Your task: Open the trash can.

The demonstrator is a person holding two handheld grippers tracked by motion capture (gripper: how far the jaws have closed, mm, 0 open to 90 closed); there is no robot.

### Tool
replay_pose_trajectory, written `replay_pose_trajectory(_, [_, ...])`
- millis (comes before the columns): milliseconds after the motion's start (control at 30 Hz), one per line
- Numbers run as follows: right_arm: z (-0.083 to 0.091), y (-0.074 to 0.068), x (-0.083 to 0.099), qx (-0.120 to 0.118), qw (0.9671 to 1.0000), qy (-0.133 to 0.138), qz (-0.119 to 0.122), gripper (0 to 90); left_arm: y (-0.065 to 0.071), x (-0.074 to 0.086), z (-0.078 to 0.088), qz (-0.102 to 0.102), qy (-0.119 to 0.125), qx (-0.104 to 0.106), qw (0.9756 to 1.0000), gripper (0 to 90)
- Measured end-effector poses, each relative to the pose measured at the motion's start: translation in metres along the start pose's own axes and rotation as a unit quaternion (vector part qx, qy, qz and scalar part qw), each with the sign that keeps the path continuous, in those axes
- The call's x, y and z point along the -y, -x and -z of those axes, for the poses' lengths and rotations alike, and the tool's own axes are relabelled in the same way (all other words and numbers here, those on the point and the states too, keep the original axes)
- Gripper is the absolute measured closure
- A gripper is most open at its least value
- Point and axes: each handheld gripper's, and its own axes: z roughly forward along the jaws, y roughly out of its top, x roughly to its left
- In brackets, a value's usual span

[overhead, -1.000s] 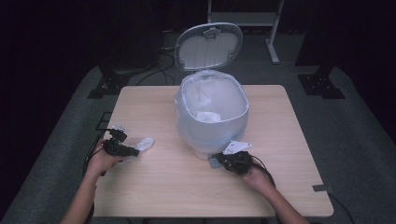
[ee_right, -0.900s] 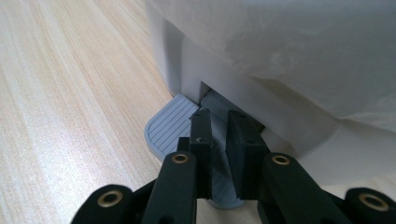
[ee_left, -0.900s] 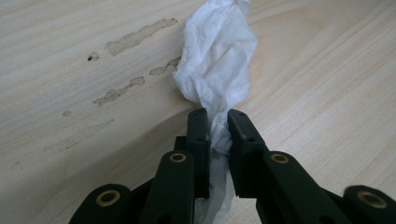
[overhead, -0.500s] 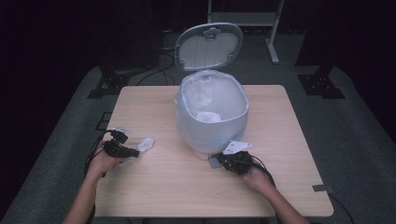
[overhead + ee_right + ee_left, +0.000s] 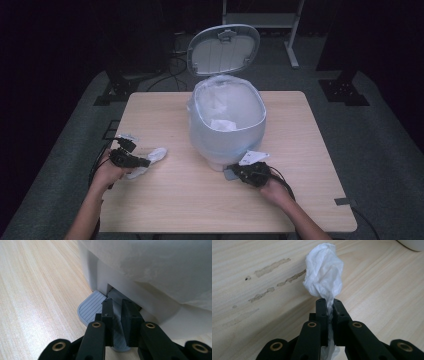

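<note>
My left gripper [image 5: 142, 162] [image 5: 328, 302] lies low over the table's left side, shut on a crumpled white tissue [image 5: 324, 272] [image 5: 157, 153] that bulges out past its tips and rests on the wood. A white pedal bin [image 5: 227, 135] lined with a clear bag stands mid-table, its lid [image 5: 223, 49] tipped up at the back. My right gripper [image 5: 239, 173] [image 5: 117, 302] sits at the foot of the bin, jaws shut and pressed down on the grey ribbed pedal [image 5: 91, 306] [image 5: 229, 174]. Crumpled white paper [image 5: 223, 125] lies inside the bin.
The wooden table [image 5: 300, 130] carries pale smear marks [image 5: 272, 267] near the tissue. Cables trail from both grippers off the near edge. Dark stands and cables ring the table on the grey floor.
</note>
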Motion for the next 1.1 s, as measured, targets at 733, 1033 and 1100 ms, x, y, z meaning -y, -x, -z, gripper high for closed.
replay_pose_trajectory(733, [0.000, 0.000, 0.000, -0.001, 1.0000, -0.001, -0.001, 79.9, 0.024, -0.011, 0.030, -0.034, 0.010, 0.013, 0.9993, 85.2])
replay_pose_trajectory(1033, [0.000, 0.000, 0.000, -0.002, 1.0000, -0.001, -0.002, 79.9, 0.032, -0.012, 0.042, -0.042, 0.008, 0.017, 0.9989, 85.0])
replay_pose_trajectory(1100, [0.000, 0.000, 0.000, -0.001, 1.0000, -0.001, -0.002, 79.9, 0.035, -0.013, 0.045, -0.045, 0.010, 0.018, 0.9988, 84.9])
